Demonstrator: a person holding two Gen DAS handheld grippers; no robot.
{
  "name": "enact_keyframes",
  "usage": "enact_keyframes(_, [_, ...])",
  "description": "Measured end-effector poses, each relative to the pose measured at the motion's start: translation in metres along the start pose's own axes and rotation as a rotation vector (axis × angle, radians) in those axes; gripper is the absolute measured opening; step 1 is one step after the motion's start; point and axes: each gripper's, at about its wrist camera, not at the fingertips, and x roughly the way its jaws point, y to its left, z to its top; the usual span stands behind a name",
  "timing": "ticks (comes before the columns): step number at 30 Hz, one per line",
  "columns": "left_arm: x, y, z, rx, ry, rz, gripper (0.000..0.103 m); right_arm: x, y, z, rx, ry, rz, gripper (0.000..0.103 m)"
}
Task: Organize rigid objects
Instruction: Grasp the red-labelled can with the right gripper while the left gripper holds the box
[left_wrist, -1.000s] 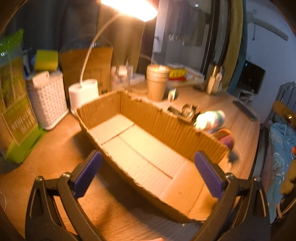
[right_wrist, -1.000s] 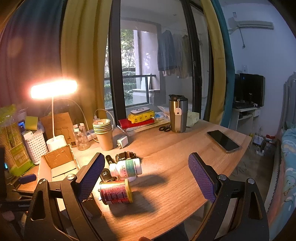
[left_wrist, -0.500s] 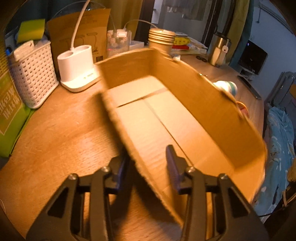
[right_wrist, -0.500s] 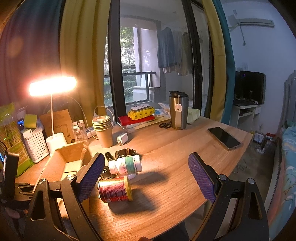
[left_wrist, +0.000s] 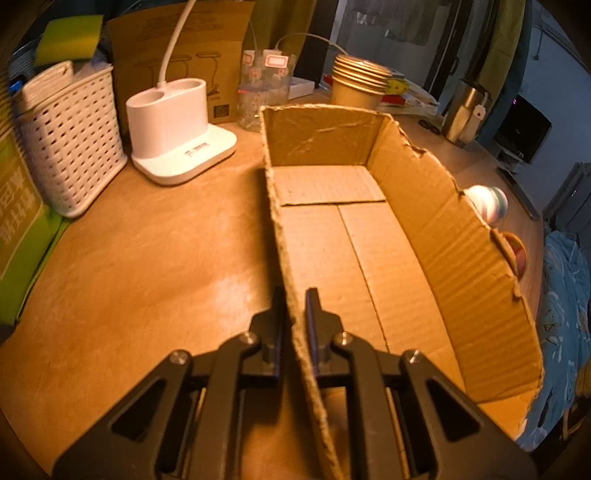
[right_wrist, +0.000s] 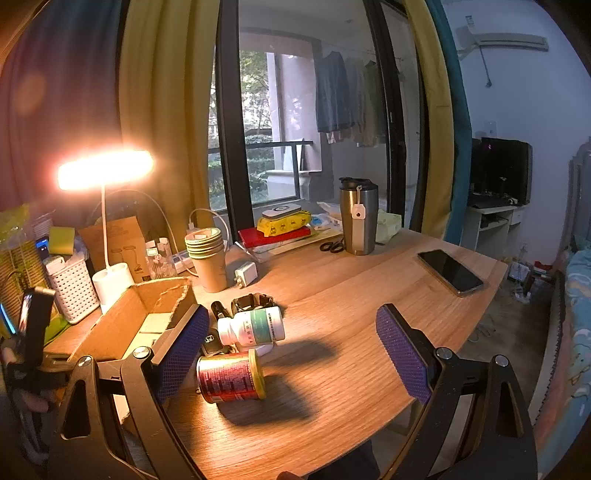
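Left gripper (left_wrist: 295, 317) pinched the cardboard box (left_wrist: 436, 229) wall.
Right gripper (right_wrist: 288, 354) hung with jaws wide apart over the red can (right_wrist: 231, 376) and white bottle (right_wrist: 253, 326), both lying beside the bare-floored box; paper cups (right_wrist: 207, 254) stood stacked beyond.

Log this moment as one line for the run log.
left gripper: shut on cardboard box wall | right gripper: open, empty | red can, white bottle: on table, outside box

On my desk (right_wrist: 369, 295) I count one cardboard box (left_wrist: 369, 236), one white pill bottle (right_wrist: 253, 326), one red can (right_wrist: 229, 376), one watch (right_wrist: 253, 301), one steel tumbler (right_wrist: 358, 218), one phone (right_wrist: 450, 271) and one stack of paper cups (right_wrist: 207, 258).
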Motion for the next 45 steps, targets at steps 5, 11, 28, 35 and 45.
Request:
enact_keyframes(5, [0.007,0.006,0.021,-0.014,0.003,0.016,0.014,0.005,-0.002,-0.001,0.001,0.015,0.001,0.094])
enact_keyframes(11, [-0.018,0.01,0.01,-0.02,-0.047,0.03,0.051,0.021,0.007,-0.01,-0.018,0.063,0.018,0.094])
enact_keyframes(28, [-0.008,0.011,-0.009,-0.029,-0.039,-0.058,0.017,0.064,0.036,-0.04,-0.088,0.195,0.083,0.094])
enact_keyframes(35, [0.0,0.01,-0.008,-0.022,-0.029,-0.052,0.016,0.073,0.043,-0.047,-0.112,0.208,0.087,0.094])
enact_keyframes(45, [0.005,0.011,-0.005,-0.025,-0.021,-0.056,0.017,0.084,0.055,-0.059,-0.153,0.232,0.092,0.094])
